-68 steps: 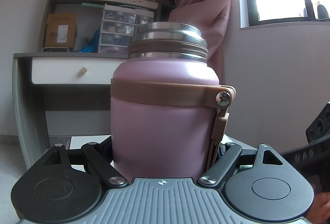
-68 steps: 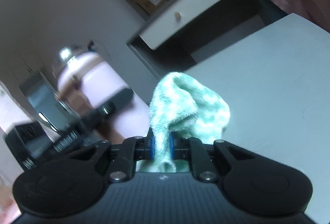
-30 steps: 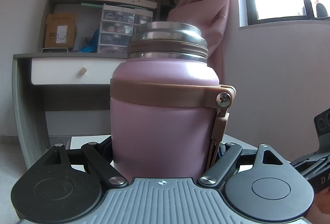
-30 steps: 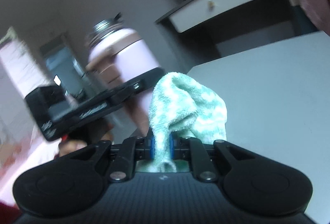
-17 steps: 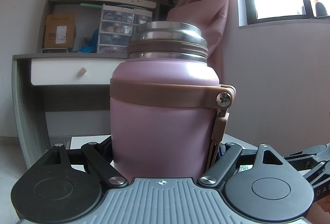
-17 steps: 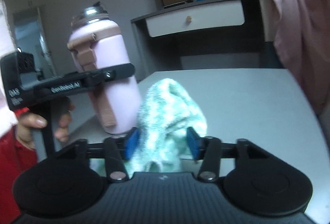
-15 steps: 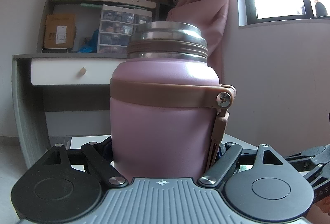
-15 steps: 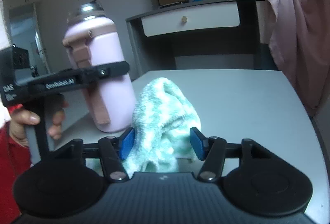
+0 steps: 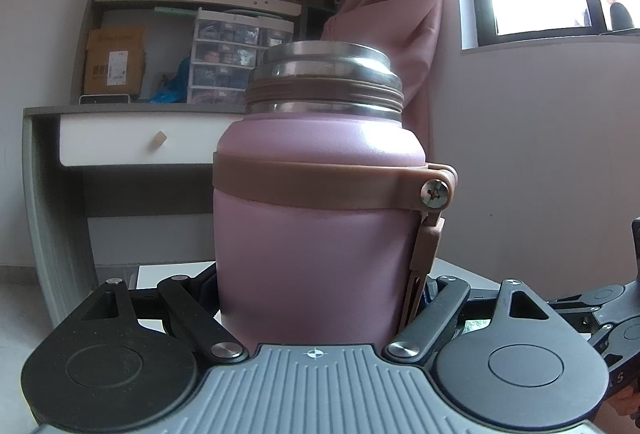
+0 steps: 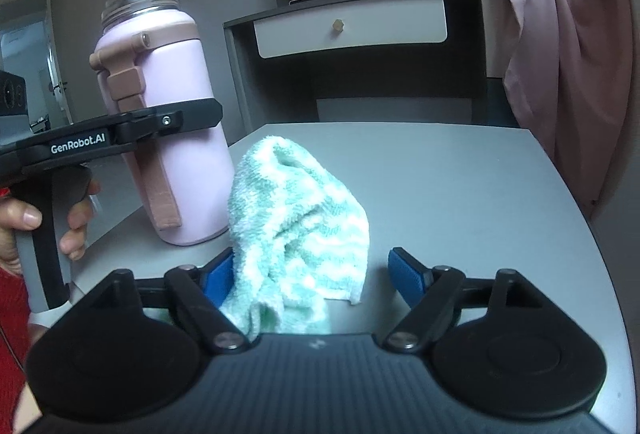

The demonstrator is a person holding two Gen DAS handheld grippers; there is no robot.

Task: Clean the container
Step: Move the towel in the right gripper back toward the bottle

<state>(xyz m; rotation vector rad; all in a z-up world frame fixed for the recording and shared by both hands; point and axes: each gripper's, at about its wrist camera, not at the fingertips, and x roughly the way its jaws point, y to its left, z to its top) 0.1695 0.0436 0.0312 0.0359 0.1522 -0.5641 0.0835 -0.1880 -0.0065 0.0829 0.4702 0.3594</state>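
Note:
A pink metal bottle (image 9: 316, 234) with an open steel mouth and a brown strap stands upright on the grey table (image 10: 460, 194). My left gripper (image 9: 318, 290) is shut on its lower body, one finger on each side. In the right wrist view the bottle (image 10: 180, 74) is at the left, with a left finger (image 10: 172, 120) across it. A green-and-white cloth (image 10: 296, 234) rests in a heap on the table, just right of the bottle. My right gripper (image 10: 312, 274) is opening around it. The cloth leans on the left blue pad (image 10: 218, 274), and the right pad stands apart.
A person's hand (image 10: 24, 218) holds the left gripper's handle at the left edge. Behind the table stands a grey desk with a white drawer (image 10: 352, 26), with shelves and boxes above it. A pink curtain (image 10: 560, 34) hangs at the right.
The right gripper rolled level beside the bottle, then its jaws spread and let go of the cloth, which now sits on the table. The left gripper and bottle have not moved.

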